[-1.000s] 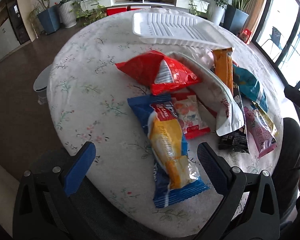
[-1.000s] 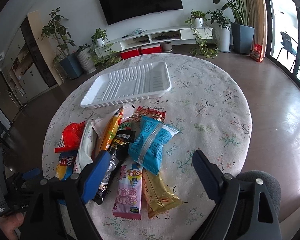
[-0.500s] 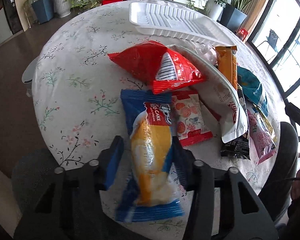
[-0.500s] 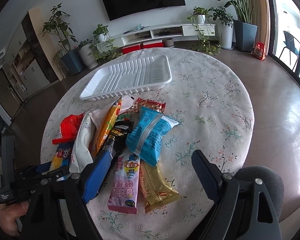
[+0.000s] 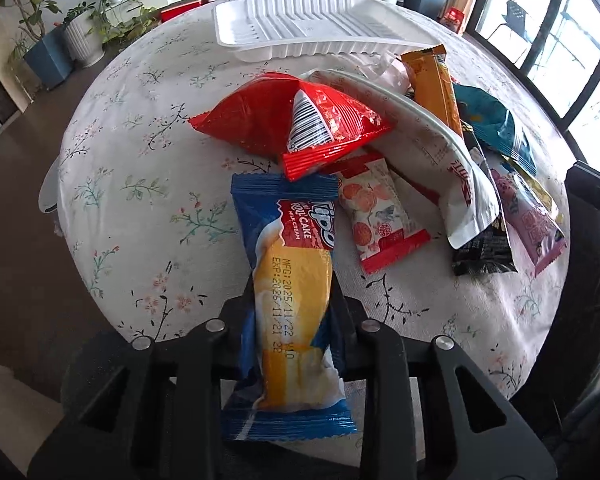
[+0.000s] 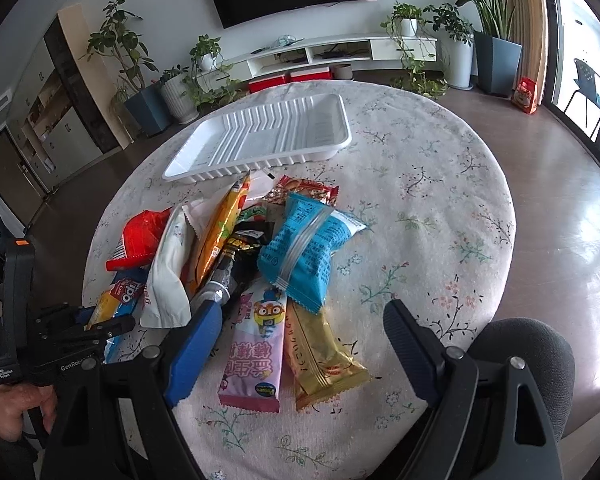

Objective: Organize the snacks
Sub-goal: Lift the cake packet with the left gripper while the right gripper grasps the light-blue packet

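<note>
Blue-and-yellow cake packet, floral tablecloth

- Round table, floral cloth, fills centre frame.
- White ribbed tray at upper centre.
- Snack packets heaped left of centre.

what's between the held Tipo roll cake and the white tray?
In the left wrist view, the red snack bag lies between the Tipo roll cake and white tray.
</note>
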Available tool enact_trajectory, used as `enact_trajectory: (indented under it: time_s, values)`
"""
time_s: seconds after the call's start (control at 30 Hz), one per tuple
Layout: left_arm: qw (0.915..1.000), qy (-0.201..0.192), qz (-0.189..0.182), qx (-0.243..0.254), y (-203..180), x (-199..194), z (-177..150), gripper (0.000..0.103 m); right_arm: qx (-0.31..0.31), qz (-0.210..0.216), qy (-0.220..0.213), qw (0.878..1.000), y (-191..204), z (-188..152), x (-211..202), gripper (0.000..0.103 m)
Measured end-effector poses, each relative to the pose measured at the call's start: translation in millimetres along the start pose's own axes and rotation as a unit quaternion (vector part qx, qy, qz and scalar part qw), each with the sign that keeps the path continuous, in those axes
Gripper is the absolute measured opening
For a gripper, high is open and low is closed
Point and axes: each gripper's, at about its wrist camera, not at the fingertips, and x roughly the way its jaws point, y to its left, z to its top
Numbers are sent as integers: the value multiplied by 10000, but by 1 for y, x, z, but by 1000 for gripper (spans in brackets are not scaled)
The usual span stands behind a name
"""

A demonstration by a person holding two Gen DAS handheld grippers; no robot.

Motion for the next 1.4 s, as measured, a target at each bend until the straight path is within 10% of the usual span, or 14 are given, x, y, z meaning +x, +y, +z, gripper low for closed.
enact_trajectory:
  time_s: [0.4,1.03,1.4]
  values:
    - [9935,-387,-859,-645,27,-20,-18,26,-226,341,452,9981,17,-1,13,63]
    - [9822,-624,-1457,-1004,44,-21,-23,26,1125,601,1033,9864,-22,55,84,65]
    - [9771,-672,-1724,-1048,43,-26,-24,26,1117,927,844,9858,-28,51,80,32]
